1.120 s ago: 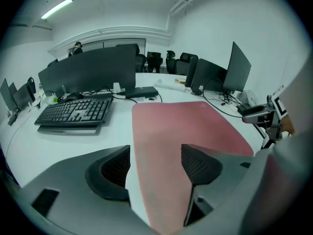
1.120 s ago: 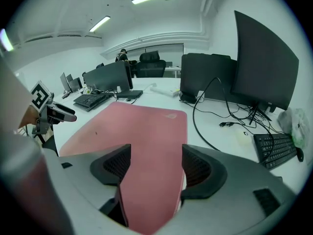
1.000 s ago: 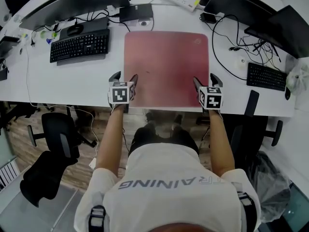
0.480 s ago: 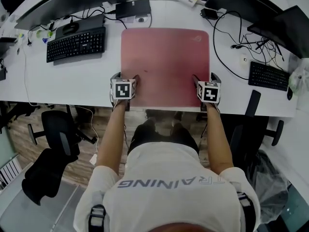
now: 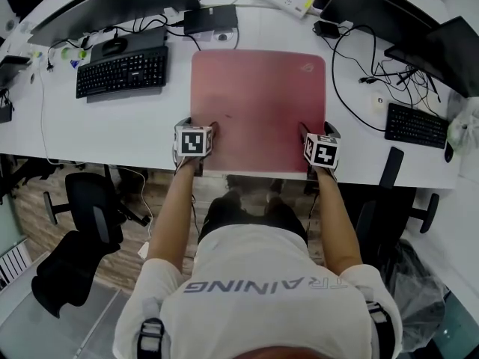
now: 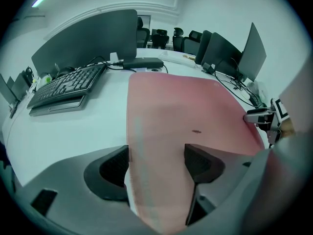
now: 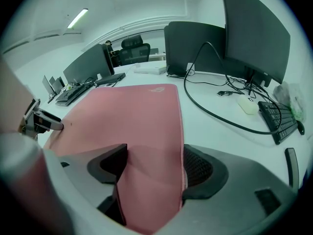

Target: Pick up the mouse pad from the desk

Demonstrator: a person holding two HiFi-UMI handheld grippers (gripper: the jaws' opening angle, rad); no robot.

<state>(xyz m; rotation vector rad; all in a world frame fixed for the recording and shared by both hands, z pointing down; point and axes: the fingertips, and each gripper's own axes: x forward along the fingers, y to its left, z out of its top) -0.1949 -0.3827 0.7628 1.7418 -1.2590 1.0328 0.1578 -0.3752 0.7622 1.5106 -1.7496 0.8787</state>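
Mouse pad (image 5: 258, 103) looks thin, floppy, light; take near corners. Left gripper (image 5: 198, 124) opening, right gripper (image 5: 316, 129) closing, both wide astride pad edges, unpinched.

Shirt (image 5: 254, 254) back — "TRAINING", upside down

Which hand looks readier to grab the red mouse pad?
Right, slightly: the right gripper is closing its jaws with the mouse pad between them; the left gripper straddles the pad too, but its jaws are opening.

An office: a long white surface (image 5: 112, 129) carries big monitors (image 5: 112, 2) and keyboards (image 5: 123, 71), with swivel chairs (image 5: 91, 214) alongside.
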